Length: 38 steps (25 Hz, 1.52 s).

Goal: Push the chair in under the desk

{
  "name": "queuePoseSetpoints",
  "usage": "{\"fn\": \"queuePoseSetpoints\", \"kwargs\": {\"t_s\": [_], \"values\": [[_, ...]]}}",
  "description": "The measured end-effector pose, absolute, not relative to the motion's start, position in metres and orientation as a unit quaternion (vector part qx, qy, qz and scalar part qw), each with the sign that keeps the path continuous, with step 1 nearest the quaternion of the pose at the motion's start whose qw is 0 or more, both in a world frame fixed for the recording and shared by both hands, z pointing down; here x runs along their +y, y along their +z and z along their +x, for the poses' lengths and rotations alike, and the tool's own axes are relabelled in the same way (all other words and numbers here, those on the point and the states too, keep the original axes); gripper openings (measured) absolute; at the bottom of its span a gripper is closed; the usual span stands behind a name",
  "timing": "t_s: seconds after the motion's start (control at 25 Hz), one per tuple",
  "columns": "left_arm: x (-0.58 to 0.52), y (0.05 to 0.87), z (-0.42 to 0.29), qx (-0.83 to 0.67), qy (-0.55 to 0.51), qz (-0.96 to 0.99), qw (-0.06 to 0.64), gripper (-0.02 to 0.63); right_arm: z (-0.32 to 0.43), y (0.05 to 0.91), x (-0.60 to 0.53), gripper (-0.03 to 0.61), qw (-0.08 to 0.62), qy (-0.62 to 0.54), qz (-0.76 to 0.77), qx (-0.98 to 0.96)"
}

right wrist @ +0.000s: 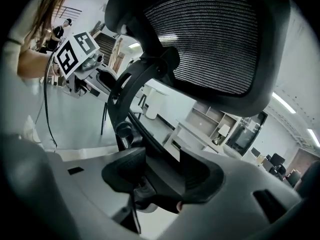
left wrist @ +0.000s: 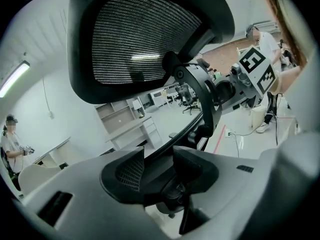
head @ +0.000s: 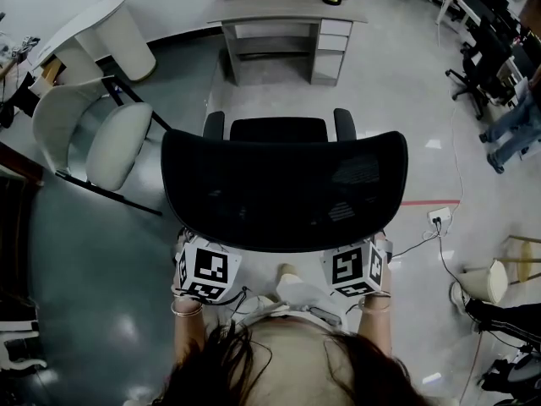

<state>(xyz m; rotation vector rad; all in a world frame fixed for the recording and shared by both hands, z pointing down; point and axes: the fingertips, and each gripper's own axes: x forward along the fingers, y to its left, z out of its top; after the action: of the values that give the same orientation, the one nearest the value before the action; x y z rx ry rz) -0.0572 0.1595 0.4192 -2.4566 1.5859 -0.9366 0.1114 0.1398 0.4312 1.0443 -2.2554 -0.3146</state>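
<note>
Both forearms reach forward side by side from the near edge. The left gripper (left wrist: 161, 167) and the right gripper (right wrist: 163, 171) sit level and well apart. Each has its jaws closed on the lower rim of the chair (head: 283, 184) back. A bangle circles each wrist.

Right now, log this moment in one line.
left gripper: clamped on office chair backrest | right gripper: same | desk: ahead, chair not under

Mesh chair back (head: 283, 189), matt, glossy floor (head: 101, 252)
</note>
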Motion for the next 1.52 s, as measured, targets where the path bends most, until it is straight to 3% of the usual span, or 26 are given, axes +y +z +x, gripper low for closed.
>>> {"fn": "queuePoseSetpoints", "kwargs": {"t_s": [1.52], "values": [[0.076,0.417,-0.068,0.535,-0.282,-0.796,0.023,0.173,0.101,0.428,0.054,0.212,0.295,-0.107,0.389,-0.866]]}}
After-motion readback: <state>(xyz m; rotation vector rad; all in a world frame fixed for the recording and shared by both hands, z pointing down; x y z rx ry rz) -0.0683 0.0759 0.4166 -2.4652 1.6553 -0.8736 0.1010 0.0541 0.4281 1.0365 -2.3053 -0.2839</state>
